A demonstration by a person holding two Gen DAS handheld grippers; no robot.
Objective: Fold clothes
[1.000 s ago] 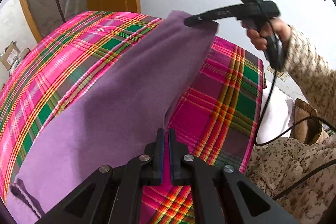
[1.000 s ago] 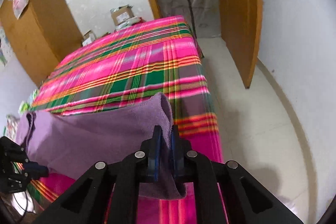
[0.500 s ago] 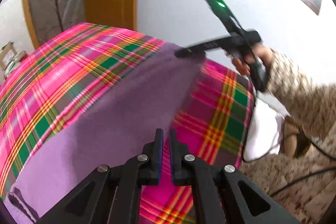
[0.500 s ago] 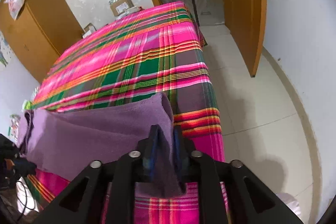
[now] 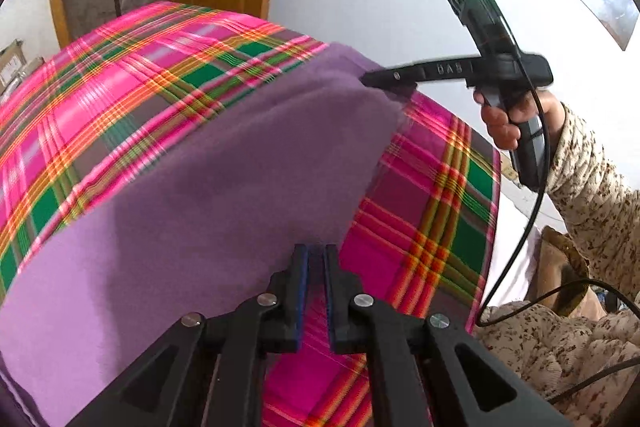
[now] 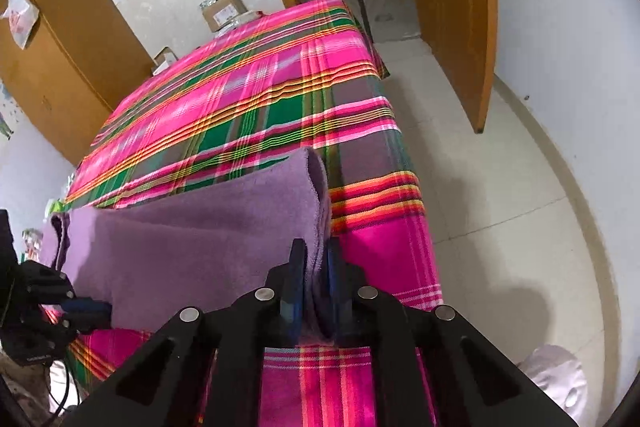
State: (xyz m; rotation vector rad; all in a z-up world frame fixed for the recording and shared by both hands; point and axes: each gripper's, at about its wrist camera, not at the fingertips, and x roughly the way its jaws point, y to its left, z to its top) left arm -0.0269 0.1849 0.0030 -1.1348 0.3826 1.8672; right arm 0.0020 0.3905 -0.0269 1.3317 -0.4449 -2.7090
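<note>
A purple cloth [image 5: 220, 207] lies folded across the pink and green plaid table [image 5: 120, 99]. My left gripper [image 5: 316, 251] sits at the cloth's near corner. Its jaws are opening to a narrow slit, with a sliver of the cloth's edge still between the tips. The right gripper [image 5: 366, 81], held by a hand [image 5: 508, 119], pinches the far corner. In the right wrist view my right gripper [image 6: 316, 247] is closing on the doubled fold of the cloth [image 6: 192, 239]. The left gripper [image 6: 86, 307] touches the cloth's other end at the lower left.
The table [image 6: 260, 87] ends just right of the right gripper, with pale floor [image 6: 500, 187] beyond. An orange door [image 6: 452, 7] stands ajar at the back right, a wooden wardrobe [image 6: 52, 67] at the left, cardboard boxes [image 6: 224, 11] behind the table. A black cable [image 5: 532, 207] hangs from the right gripper.
The right jaws spread a little around the fold half a second ago and have closed on it again. The left jaws' slit has widened slightly. The cloth stays stretched between both grippers.
</note>
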